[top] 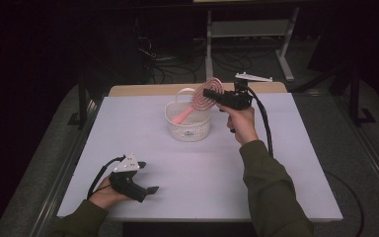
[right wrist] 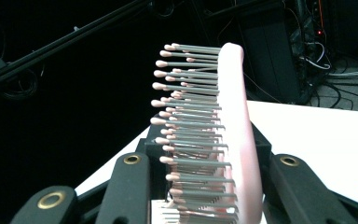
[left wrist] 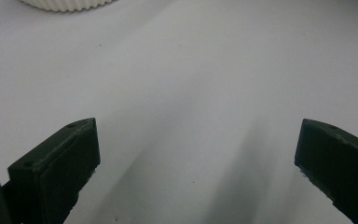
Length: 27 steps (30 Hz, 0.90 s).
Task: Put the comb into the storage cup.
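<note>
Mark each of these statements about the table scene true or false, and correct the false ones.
1. The right gripper is shut on the pink hairbrush. True.
2. The hairbrush's handle points down into the white basket. True.
3. The left gripper holds a comb. False: its jaws stand open over the bare white table with nothing between them.
4. The basket lies tipped on its side. False: it stands upright on the table.
5. The hairbrush's bristles have pink tips. True, as the right gripper view shows.
</note>
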Each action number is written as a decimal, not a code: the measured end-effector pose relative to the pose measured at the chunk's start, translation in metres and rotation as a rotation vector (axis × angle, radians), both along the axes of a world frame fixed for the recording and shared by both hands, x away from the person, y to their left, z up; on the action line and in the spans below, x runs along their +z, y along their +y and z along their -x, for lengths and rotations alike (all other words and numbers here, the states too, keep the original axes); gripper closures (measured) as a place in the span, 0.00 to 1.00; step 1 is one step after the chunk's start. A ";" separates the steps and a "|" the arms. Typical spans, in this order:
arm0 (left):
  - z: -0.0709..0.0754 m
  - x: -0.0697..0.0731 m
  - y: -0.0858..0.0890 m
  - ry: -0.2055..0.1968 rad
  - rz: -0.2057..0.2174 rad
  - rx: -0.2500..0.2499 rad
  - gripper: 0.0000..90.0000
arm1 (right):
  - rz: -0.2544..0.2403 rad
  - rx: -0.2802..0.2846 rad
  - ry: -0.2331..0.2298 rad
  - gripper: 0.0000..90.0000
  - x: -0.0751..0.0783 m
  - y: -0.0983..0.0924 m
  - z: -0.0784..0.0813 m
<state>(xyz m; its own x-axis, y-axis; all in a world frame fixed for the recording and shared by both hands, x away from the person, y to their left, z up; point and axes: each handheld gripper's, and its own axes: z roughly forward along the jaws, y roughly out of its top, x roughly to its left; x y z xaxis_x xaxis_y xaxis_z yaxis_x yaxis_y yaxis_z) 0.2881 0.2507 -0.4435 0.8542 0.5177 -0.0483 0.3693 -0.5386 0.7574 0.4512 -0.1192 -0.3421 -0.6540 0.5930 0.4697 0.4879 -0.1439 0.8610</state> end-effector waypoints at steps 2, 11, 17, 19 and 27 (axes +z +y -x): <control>0.000 0.000 0.000 0.000 -0.001 -0.001 0.00 | 0.001 -0.001 0.002 0.70 -0.003 0.002 -0.001; 0.000 0.000 0.000 0.000 0.001 -0.001 0.00 | 0.003 -0.018 0.027 0.70 -0.016 0.006 -0.004; 0.000 0.000 0.000 0.003 0.001 -0.002 0.00 | 0.000 -0.025 0.037 0.70 -0.023 0.008 -0.006; 0.000 -0.001 -0.001 0.004 -0.001 -0.003 0.00 | 0.001 -0.023 0.040 0.70 -0.025 0.009 -0.007; 0.000 0.000 0.000 0.005 0.002 -0.002 0.00 | 0.018 -0.024 0.049 0.70 -0.031 0.015 -0.008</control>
<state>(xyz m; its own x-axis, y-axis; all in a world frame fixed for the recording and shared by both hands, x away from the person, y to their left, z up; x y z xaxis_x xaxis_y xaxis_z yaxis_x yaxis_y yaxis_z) 0.2880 0.2502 -0.4439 0.8551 0.5157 -0.0532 0.3715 -0.5380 0.7566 0.4596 -0.1044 -0.3735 -0.6165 0.6165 0.4897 0.5258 -0.1405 0.8389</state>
